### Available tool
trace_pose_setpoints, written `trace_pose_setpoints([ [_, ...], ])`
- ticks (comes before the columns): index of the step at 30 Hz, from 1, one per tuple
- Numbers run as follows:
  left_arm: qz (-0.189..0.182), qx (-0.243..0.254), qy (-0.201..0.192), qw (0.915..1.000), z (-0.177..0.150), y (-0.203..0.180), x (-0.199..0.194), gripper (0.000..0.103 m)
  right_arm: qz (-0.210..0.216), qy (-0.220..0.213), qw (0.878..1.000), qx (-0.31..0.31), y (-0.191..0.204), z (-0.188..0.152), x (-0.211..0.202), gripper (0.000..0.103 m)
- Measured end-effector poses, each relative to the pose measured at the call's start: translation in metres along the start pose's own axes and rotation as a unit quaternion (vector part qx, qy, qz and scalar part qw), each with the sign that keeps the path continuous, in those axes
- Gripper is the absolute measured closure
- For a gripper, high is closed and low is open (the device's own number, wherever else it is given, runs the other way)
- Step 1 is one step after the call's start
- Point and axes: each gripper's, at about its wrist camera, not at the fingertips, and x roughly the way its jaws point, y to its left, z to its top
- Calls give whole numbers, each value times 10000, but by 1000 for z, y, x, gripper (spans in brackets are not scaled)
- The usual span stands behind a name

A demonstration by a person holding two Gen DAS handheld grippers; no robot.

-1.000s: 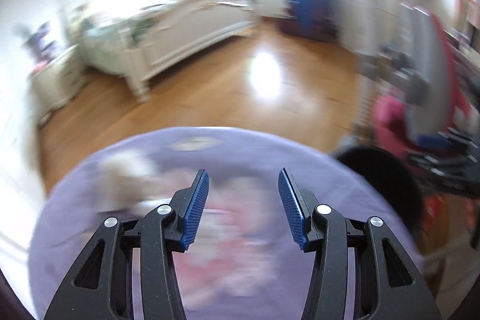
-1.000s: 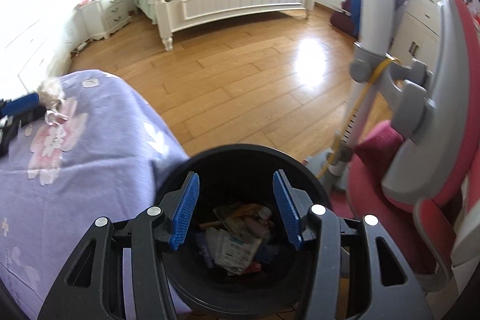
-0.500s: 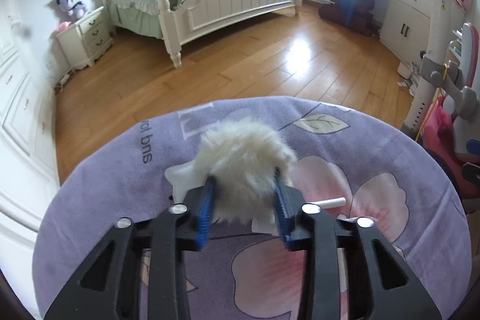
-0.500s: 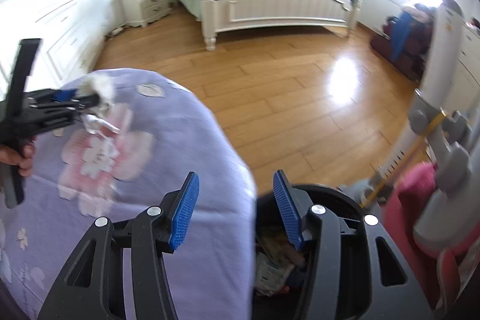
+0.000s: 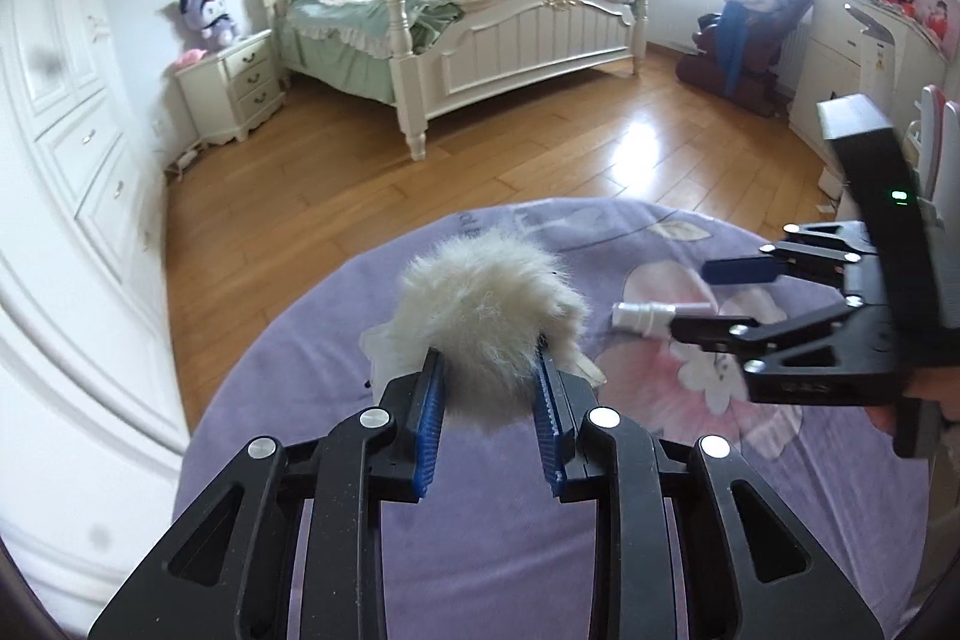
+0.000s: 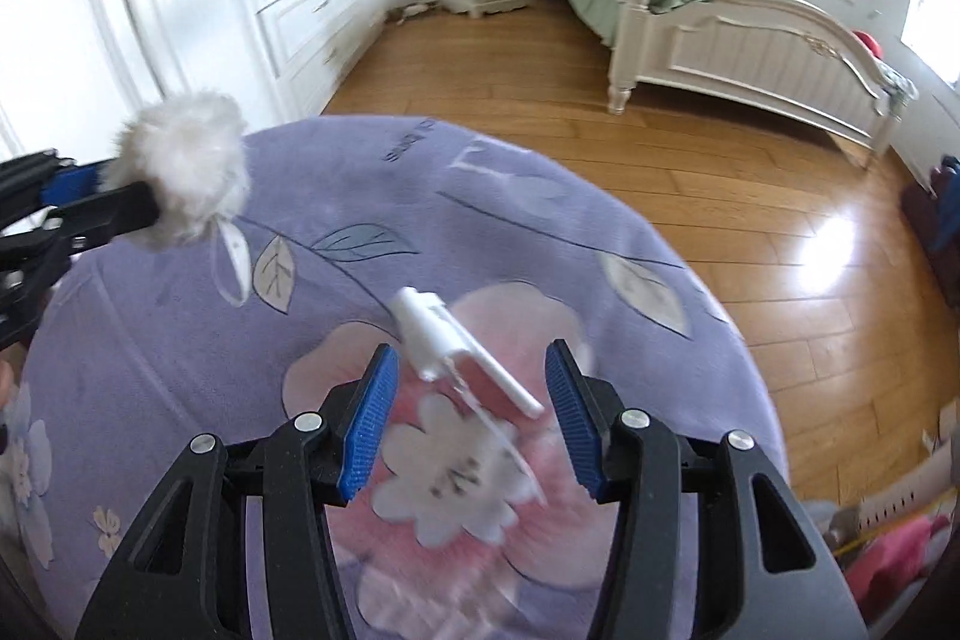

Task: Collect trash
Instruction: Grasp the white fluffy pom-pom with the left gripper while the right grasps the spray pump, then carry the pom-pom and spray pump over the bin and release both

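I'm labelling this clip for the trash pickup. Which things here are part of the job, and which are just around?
Part of the job:
- fluffy white ball, clamped in the left gripper
- white plastic piece, between the open pads of the right gripper

Just around:
- purple flowered cloth
- bed
- nightstand
- plush toy

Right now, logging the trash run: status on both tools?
Left tool just closed on the fluffy ball. Right tool open, straddling the white plastic piece on the purple cloth. Nothing blocking.

My left gripper [image 5: 487, 388] just closed on the fluffy white ball [image 5: 489, 304]. I swung the right gripper [image 6: 468, 421] from the black bin over to the white plastic piece [image 6: 447, 346], now at its 12 o'clock.
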Motion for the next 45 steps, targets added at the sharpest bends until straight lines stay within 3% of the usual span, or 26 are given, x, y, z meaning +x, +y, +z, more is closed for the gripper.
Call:
trace_pose_setpoints([
  [1,17,-11,12,10000,-3,2,-2,76,23,31,10000,-76,4,2,4,53],
  [3,17,-50,24,10000,-8,6,-7,76,71,154,9993,-341,14,4,14,77],
  [4,6,-77,20,10000,-11,6,-9,76,61,241,9984,-502,20,4,19,79],
  [8,-70,-217,12,9997,-14,8,-12,76,91,203,9992,-326,17,3,12,80],
  [12,-151,-211,-32,9997,-21,2,-19,76,84,-114,9999,41,4,-14,-23,80],
  [19,-326,-59,-66,9994,-25,-33,-27,76,-501,-325,9971,461,-22,-62,-84,80],
  [25,-479,372,-232,9979,-20,-98,-43,75,-1008,-331,9887,1056,-58,-110,-122,80],
  [34,-1137,882,-344,9890,-17,-212,-52,75,-1644,-325,9673,1905,-106,-188,-173,80],
  [41,-1686,1150,-154,9788,-14,-290,-36,75,-1998,-222,9492,2423,-141,-233,-186,80],
  [45,-1907,1177,8,9746,-6,-316,-18,75,-2100,-177,9421,2608,-159,-246,-183,80],
])
